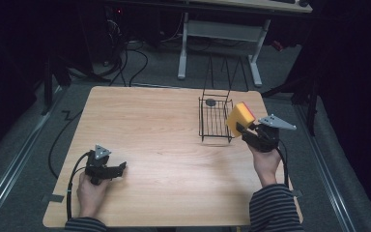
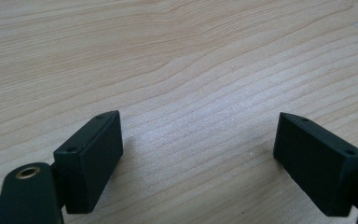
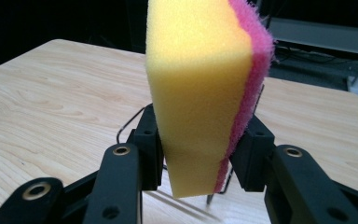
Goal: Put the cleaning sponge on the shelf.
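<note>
A yellow sponge with a pink scouring side [image 1: 240, 117] [image 3: 200, 93] stands upright between the jaws of my right gripper [image 1: 244, 129] [image 3: 198, 156], which is shut on its lower part. It hangs just right of a black wire basket [image 1: 216, 121] at the table's right side. A dark round object [image 1: 210, 102] lies at the basket's far end. My left gripper [image 1: 121, 167] [image 2: 198, 158] rests low over the bare wood near the table's front left, jaws wide apart, nothing between them.
The wooden table [image 1: 149, 140] has wide bare room between the two hands. The basket's tall wire handle [image 1: 227, 72] rises at its far side. Cables trail on the grey floor beyond, near a white desk frame [image 1: 220, 34].
</note>
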A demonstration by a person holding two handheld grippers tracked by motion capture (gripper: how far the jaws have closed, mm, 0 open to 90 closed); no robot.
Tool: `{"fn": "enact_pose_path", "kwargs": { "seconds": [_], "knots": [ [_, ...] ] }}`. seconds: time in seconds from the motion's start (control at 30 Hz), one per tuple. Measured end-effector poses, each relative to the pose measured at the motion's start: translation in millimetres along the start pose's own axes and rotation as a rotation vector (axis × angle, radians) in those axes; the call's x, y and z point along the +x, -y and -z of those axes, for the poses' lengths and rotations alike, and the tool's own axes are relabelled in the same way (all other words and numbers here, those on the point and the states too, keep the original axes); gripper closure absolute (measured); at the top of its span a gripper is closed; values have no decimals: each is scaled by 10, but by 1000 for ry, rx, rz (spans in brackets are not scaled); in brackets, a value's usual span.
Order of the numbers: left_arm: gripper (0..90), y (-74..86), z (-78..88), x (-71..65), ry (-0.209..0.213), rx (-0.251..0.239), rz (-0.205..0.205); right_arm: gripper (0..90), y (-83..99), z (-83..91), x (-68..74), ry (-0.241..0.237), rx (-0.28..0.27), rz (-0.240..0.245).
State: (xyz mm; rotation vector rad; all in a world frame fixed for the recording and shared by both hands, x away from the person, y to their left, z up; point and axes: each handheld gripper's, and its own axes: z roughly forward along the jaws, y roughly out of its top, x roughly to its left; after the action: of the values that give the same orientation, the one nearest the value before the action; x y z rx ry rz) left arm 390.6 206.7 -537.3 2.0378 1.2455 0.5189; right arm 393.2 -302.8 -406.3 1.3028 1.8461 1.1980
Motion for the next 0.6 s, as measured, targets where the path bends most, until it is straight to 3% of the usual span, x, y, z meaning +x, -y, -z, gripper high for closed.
{"fn": "enact_pose_path", "kwargs": {
  "seconds": [0.23,0.6],
  "knots": [
    [162,0,0,0,0,-1,0,602,-50,-90,47,-24,3,0],
    [162,0,0,0,0,0,0,601,-30,-268,10,-44,18,-35]
  ]
}}
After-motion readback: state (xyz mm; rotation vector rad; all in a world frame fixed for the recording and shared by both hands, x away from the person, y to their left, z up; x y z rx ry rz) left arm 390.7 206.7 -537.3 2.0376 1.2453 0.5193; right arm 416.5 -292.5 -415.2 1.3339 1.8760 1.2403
